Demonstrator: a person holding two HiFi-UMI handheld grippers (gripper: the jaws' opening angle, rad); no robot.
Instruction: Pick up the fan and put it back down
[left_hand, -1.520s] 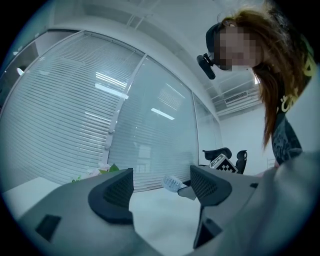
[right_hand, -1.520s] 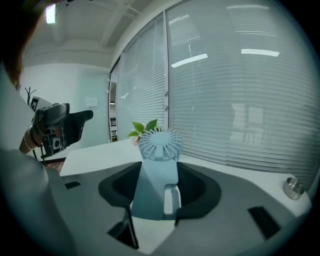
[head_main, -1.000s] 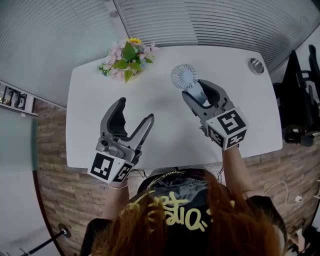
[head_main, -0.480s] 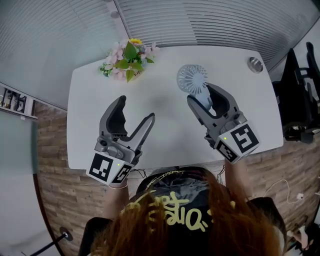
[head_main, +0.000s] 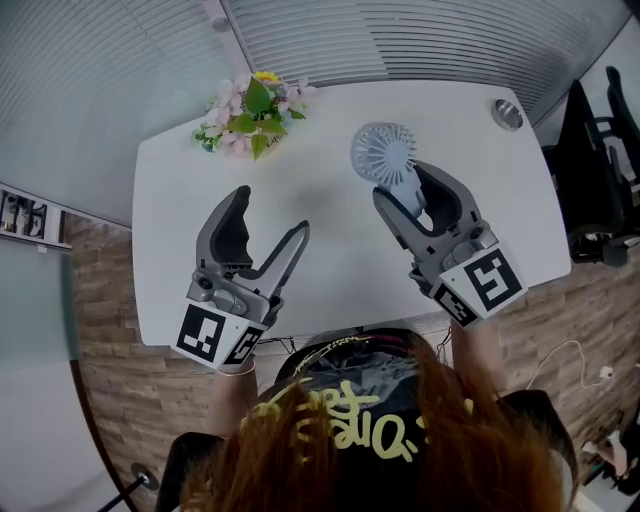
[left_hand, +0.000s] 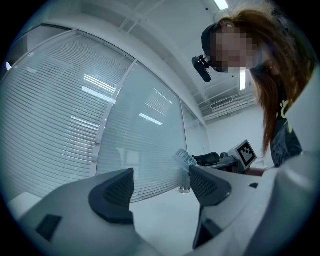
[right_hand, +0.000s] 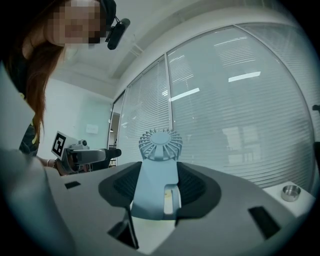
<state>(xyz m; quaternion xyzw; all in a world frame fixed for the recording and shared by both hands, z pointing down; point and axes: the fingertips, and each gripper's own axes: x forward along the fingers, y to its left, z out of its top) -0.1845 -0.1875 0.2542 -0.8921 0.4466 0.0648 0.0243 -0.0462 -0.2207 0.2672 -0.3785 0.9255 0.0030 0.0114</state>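
One fan (head_main: 383, 152), clamped by its pale-blue body between the right claw's (head_main: 412, 192) pads, head upright above the jaws. It looks lifted clear of the worktop (head_main: 330, 255). Pick-up looks done, set-down is next: lower straight, keep it upright, land the base flat on bare worktop, let go only once it stands. Right claw: partly closed, gripping the fan. Left claw (head_main: 270, 215): wide apart, empty, well left of the fan. Flowers (head_main: 250, 112) at the far edge, out of the way.
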